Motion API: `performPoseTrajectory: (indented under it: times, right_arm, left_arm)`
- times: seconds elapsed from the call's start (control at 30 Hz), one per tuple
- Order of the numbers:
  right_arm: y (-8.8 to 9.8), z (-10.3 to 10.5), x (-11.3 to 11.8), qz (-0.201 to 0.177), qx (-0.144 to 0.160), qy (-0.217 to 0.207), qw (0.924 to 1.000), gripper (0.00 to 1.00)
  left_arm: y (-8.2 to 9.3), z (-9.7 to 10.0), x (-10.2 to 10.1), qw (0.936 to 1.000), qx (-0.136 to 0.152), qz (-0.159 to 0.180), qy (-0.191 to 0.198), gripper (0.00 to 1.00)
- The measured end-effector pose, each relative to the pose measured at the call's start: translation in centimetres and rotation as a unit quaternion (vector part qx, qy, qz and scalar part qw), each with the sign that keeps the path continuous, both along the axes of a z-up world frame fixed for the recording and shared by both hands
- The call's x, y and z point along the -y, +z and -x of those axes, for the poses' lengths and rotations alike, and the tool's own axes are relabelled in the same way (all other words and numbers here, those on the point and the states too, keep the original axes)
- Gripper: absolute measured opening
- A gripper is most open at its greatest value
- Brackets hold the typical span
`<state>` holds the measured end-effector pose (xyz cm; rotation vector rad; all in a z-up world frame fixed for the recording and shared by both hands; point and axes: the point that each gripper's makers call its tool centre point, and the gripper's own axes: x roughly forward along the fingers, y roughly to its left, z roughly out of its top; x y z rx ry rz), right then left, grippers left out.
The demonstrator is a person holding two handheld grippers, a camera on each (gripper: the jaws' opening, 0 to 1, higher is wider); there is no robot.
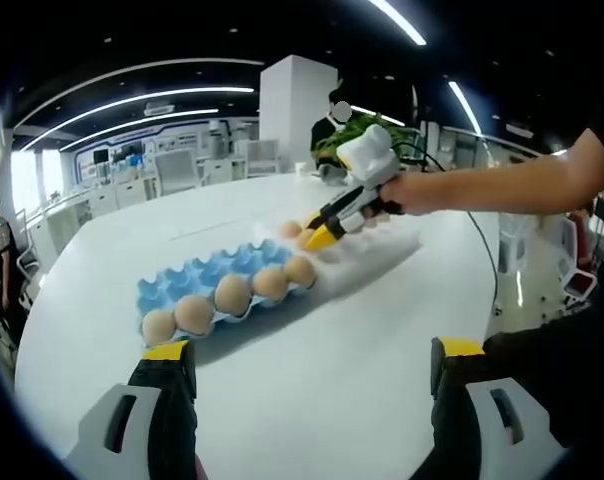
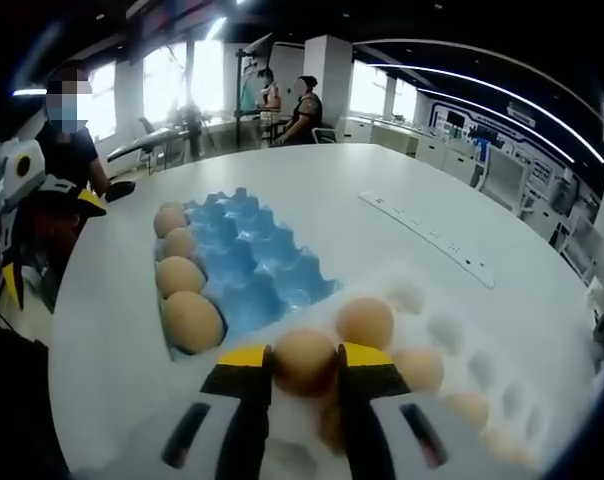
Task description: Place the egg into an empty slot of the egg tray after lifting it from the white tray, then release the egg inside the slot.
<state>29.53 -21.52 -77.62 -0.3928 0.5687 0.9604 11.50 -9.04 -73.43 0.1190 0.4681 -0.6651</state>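
The right gripper (image 2: 304, 372) has its jaws closed snugly around an egg (image 2: 304, 360) in the white tray (image 2: 452, 335), just beside the blue egg tray (image 2: 252, 270). The step in hand looks like the pickup: the egg is gripped, but whether it is clear of its cup I cannot tell. Next it needs a straight lift, then a short carry over to the egg tray and down into a free cup. One row of the egg tray along its near edge holds four eggs; the rest of its cups look empty, so there is plenty of room. Other eggs crowd the gripped one, so the lift should be clean. The left gripper (image 1: 307, 365) hangs back over bare counter (image 1: 312, 400), well clear of the egg tray, jaws wide apart and empty
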Motion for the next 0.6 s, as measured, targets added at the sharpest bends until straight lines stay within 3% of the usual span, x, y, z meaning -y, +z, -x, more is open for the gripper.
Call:
performPoseTrajectory:
  times: [0.13, 0.3, 0.6]
  right_arm:
    - [1.1, -0.1, 0.0, -0.041, -0.017, -0.035, 0.9984, 0.26]
    - [1.5, 0.0, -0.3, -0.040, -0.007, -0.029, 0.9988, 0.26]
    - [3.2, 0.4, -2.3, -0.077, -0.001, -0.021, 0.9968, 0.26]
  left_arm:
    - [0.3, -0.2, 0.0, 1.0000, 0.004, 0.002, 0.001, 0.99]
    - [0.2, -0.7, 0.1, 1.0000, 0.003, 0.001, 0.001, 0.99]
    - [0.4, -1.2, 0.4, 1.0000, 0.005, 0.004, 0.005, 0.99]
